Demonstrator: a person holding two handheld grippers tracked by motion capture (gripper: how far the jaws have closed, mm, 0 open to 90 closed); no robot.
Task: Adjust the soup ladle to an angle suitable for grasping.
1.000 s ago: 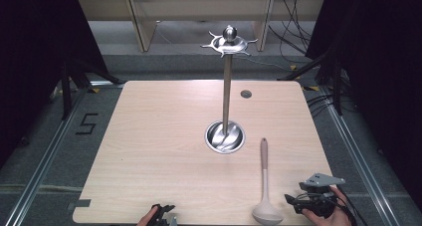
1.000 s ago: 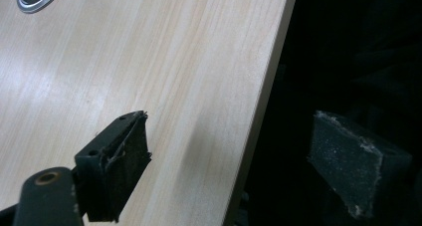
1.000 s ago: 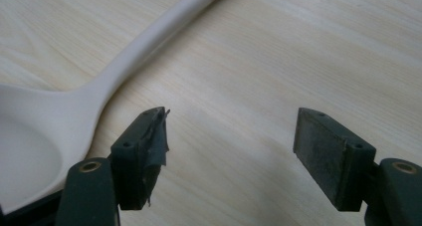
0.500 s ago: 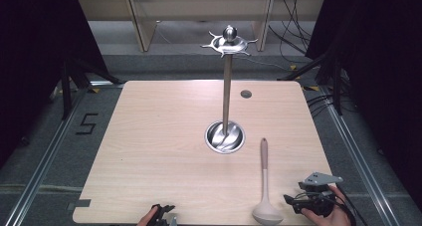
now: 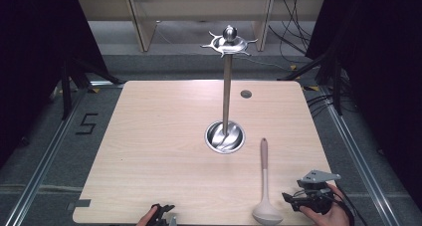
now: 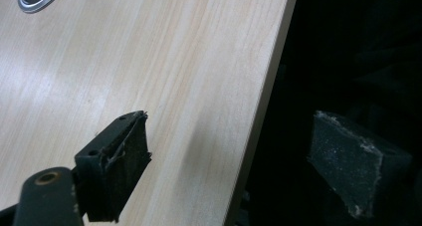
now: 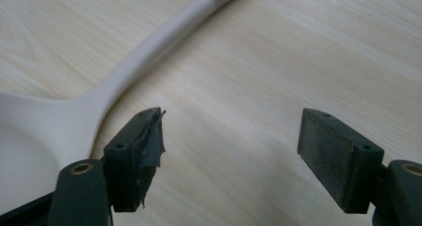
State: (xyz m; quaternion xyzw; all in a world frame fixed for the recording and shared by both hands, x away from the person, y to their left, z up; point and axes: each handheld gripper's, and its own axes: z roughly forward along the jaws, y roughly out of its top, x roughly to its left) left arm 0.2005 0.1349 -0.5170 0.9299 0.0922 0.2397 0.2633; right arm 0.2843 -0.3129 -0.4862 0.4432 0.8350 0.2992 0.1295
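Jaws of the right gripper (image 5: pixel 298 200) have just been opening and now stand wide with nothing between them. One ladle (image 7: pixel 124 56) lies on the table (image 5: pixel 159 136), just to their left, so it looks let go. The left gripper (image 6: pixel 234 171) is open too. One stand (image 5: pixel 227 91) waits far ahead.

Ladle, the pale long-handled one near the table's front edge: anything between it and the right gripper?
Nothing visible. The right gripper sits open beside the pale ladle, with bare light wooden table between its jaws and the bowl.
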